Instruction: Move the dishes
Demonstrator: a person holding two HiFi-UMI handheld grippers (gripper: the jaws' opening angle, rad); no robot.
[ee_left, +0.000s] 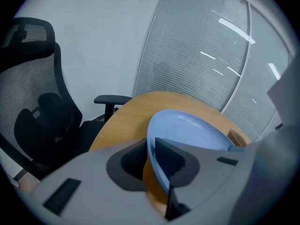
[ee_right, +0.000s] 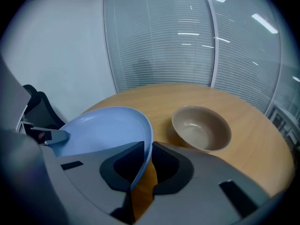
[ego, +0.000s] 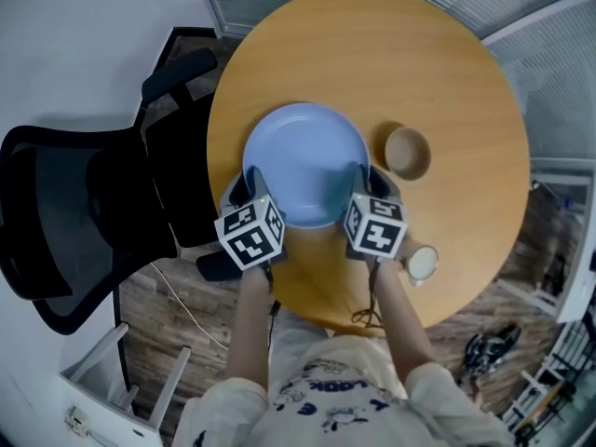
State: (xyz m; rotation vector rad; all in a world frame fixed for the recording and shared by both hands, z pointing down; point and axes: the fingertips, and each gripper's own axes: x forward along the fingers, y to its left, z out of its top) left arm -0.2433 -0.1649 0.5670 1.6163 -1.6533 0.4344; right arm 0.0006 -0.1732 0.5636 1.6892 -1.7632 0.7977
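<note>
Step in hand: we hold the blue plate (ego: 305, 161) by two sides over the round wooden table (ego: 447, 82); we judge this is the carrying or setting-down part of moving the dishes.
Left gripper (ee_left: 150, 159): clenched on the near-left rim of the plate; the rim passes between its two dark pads.
Right gripper (ee_right: 146, 165): clenched on the near-right rim in the same way.
Plate position: about the middle of the table, a little toward our side. It is near the brown bowl (ego: 408, 152) on its right but apart from it. Whether its bottom touches the wood we cannot tell.
Other dishes: the bowl stands upright and empty; a small white round dish (ego: 421, 264) stands at the near edge, on the right.
Next move: we think both hands must go together and keep the plate level, so that it does not twist in the pads or knock the bowl. The jaws should let go only when the plate lies flat.
</note>
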